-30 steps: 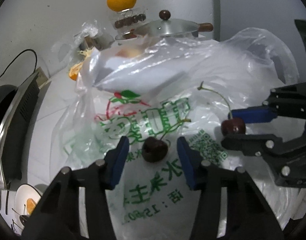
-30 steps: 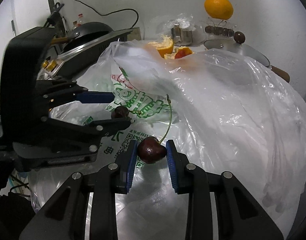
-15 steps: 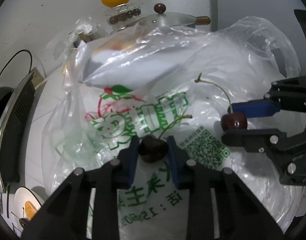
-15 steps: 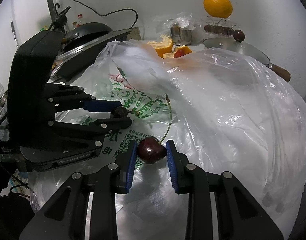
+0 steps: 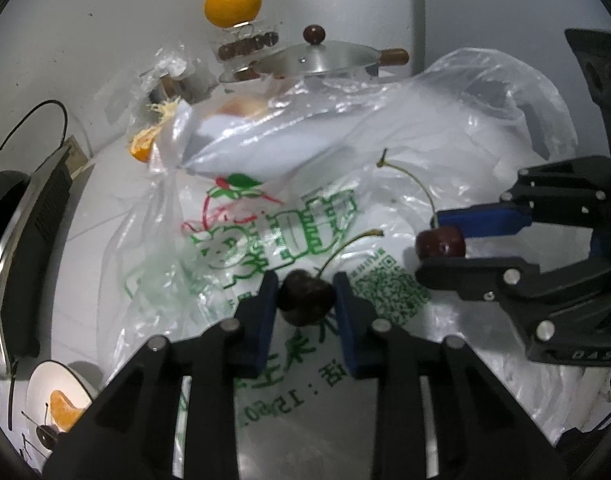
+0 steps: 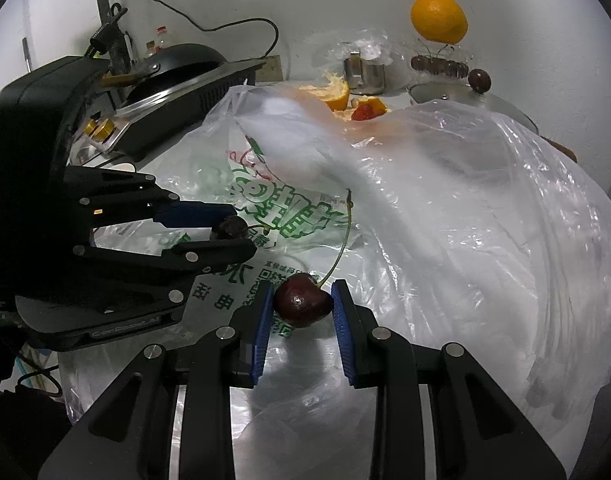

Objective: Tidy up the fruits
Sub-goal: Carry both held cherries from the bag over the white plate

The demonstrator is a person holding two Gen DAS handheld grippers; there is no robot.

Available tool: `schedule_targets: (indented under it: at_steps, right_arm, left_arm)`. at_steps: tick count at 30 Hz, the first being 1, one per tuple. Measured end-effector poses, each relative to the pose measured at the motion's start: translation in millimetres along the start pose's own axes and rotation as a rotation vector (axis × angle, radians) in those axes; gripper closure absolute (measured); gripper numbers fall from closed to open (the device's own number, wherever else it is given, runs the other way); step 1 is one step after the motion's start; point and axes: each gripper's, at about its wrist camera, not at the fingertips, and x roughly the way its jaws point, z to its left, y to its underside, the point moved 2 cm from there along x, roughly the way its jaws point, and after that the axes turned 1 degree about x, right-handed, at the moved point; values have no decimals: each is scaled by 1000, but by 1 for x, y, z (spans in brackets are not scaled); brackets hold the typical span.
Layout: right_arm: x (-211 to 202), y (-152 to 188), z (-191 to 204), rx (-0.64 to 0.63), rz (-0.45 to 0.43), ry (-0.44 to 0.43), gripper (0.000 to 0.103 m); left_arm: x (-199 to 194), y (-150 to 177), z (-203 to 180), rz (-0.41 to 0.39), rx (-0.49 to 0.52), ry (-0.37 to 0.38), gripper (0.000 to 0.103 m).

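Note:
My left gripper [image 5: 304,298] is shut on a dark cherry [image 5: 305,297] with a long stem, just above a printed plastic bag [image 5: 273,232]. My right gripper [image 6: 302,306] is shut on a second dark cherry [image 6: 302,306] over the same bag [image 6: 445,208]. Each gripper shows in the other's view: the right gripper [image 5: 441,242] with its cherry at the right of the left wrist view, the left gripper [image 6: 229,229] with its cherry at the left of the right wrist view. A white plate [image 5: 37,384] with an orange segment and cherries sits at the lower left of the left wrist view.
An orange [image 6: 438,19] rests on a glass holder by the back wall. A pot lid [image 5: 317,58], a metal cup [image 6: 363,74] and orange peel [image 6: 333,92] lie behind the bag. A black cooker [image 6: 173,80] stands at the left.
My left gripper has closed on the cherry that lay between its open fingers. The right gripper has kept its cherry and hardly moved.

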Motion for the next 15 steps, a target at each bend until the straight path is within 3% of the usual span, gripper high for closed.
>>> schedule_targets:
  at_steps: [15]
  right_arm:
    - [-21, 1, 22, -22, -13, 13, 72]
  left_arm:
    - [-41, 9, -6, -52, -3, 1, 74]
